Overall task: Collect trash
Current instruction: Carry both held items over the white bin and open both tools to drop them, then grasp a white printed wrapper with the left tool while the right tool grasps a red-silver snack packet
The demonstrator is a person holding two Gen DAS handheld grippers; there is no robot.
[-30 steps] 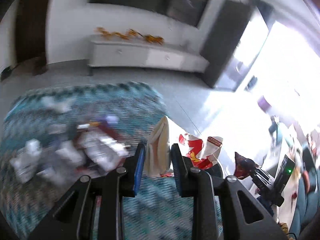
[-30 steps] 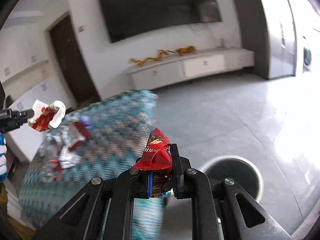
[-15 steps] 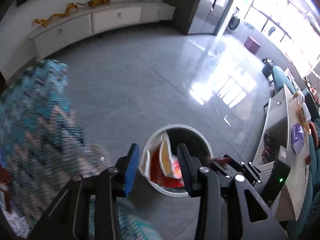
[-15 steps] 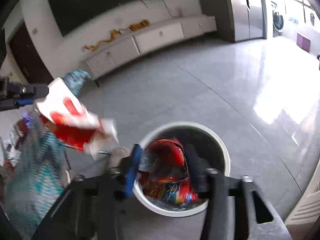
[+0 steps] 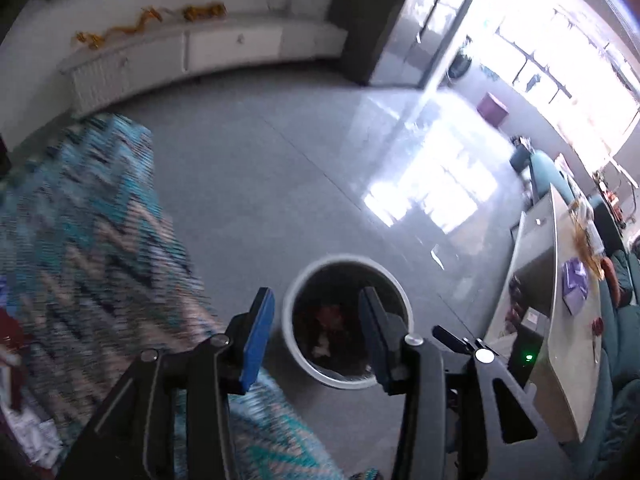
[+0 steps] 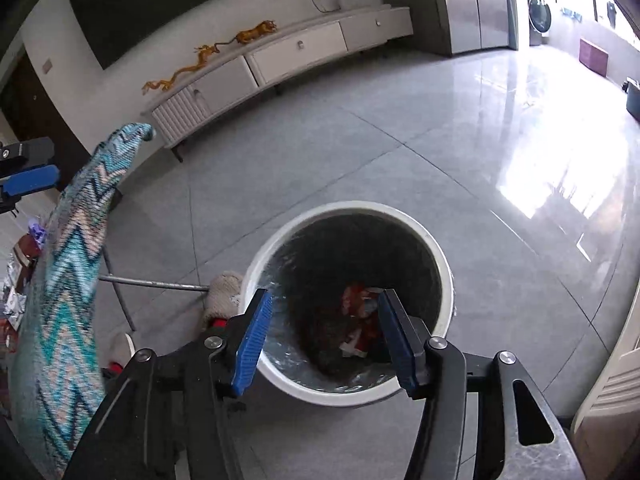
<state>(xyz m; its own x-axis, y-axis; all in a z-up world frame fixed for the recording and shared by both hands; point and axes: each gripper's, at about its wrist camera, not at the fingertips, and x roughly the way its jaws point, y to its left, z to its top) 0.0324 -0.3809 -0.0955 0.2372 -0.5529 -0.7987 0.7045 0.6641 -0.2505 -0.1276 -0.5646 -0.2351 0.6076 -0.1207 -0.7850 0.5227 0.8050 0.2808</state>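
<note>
Both grippers point down over a round white-rimmed trash bin (image 6: 348, 216) standing on a grey tiled floor. In the right wrist view, the right gripper (image 6: 326, 334) has just been opening; its blue-padded jaws stand moderately wide with nothing between them, directly above the bin's mouth. This view looks deep into the bin: red and white snack wrappers (image 6: 360, 320) lie at the bottom against a dark liner. It also shows a knitted sock or slipper (image 6: 224, 292) on the floor touching the bin's left rim, and a thin metal table leg (image 6: 152, 283) beside it. In the left wrist view, the left gripper (image 5: 316, 332) is likewise empty, its jaws parted after opening, and the bin (image 5: 346, 260) appears smaller and darker, its contents only a blurred reddish patch. That view alone shows a long pale counter (image 5: 560, 280) at the right edge. A teal zigzag-patterned tablecloth (image 5: 80, 220) fills the left side of both views, with more wrappers (image 6: 16, 304) lying at its left edge.
</note>
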